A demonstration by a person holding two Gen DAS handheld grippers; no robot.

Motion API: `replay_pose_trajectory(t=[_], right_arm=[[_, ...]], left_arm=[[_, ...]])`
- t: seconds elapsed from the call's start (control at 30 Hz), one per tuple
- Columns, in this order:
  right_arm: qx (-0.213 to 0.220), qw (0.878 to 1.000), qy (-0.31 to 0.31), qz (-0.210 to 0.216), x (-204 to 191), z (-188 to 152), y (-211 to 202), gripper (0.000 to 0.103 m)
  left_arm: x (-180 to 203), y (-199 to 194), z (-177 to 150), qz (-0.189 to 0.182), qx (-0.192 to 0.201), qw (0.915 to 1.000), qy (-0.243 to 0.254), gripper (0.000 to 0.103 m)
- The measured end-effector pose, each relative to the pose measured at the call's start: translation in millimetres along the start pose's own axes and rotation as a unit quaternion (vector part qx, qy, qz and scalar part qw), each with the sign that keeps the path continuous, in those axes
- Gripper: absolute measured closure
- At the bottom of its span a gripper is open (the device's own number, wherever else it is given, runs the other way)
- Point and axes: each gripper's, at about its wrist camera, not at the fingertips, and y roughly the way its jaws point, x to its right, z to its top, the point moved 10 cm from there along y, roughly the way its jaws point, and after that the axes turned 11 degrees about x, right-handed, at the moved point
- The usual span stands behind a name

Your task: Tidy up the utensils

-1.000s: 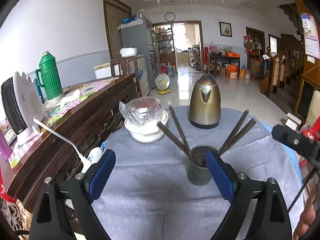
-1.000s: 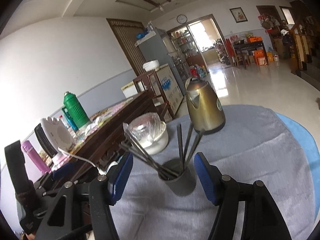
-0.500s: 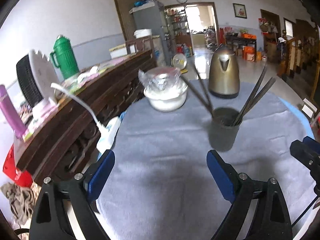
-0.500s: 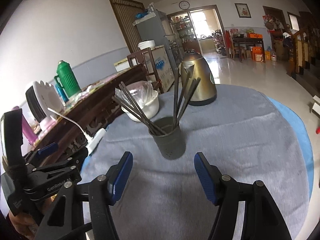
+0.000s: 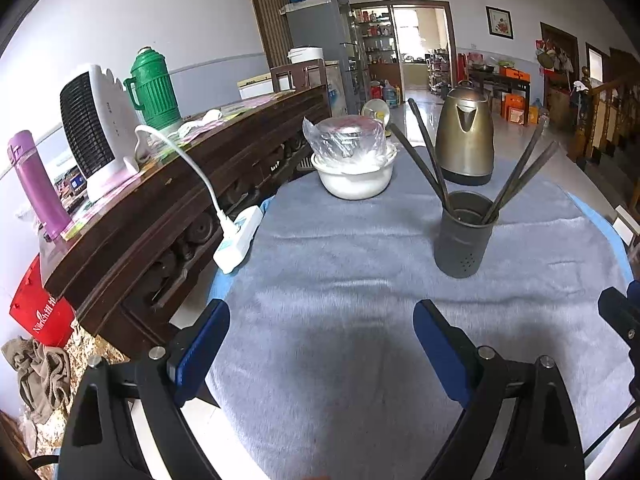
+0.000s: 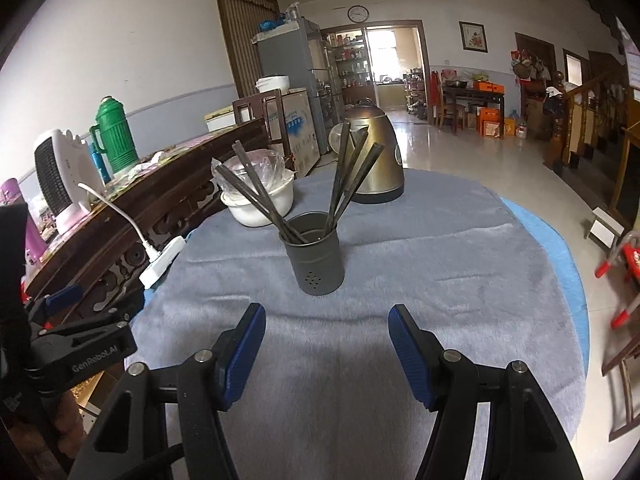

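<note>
Chopsticks (image 6: 352, 176) are seen standing in a holder (image 6: 316, 258), long axes steep but splayed: one bunch (image 6: 256, 192) is leaned up and to the left, the other up and slightly right, tips fanned apart above the rim. They are dark, thin and straight. The holder is a dull grey metal cylinder, upright, with small holes punched low in its wall. It is placed mid-bench (image 6: 460, 280) on a grey cloth, ahead of both tongs. A kettle (image 6: 376, 160) and a covered bowl (image 6: 260, 204) are set behind it. Right tongs (image 6: 326, 350) are held wide, nothing between the pads. Left tongs (image 5: 320, 352) are likewise wide and empty over bare cloth.
</note>
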Motion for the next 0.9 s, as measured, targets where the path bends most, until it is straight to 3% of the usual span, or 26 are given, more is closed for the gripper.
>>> replay_pose_trajectory(t=[0.9], right_arm=[[-0.01, 1.0, -0.018, 0.002, -19, -10, -7, 0.035]], left_arm=[[-13, -5, -17, 0.007, -0.014, 0.9998, -0.009, 0.01]])
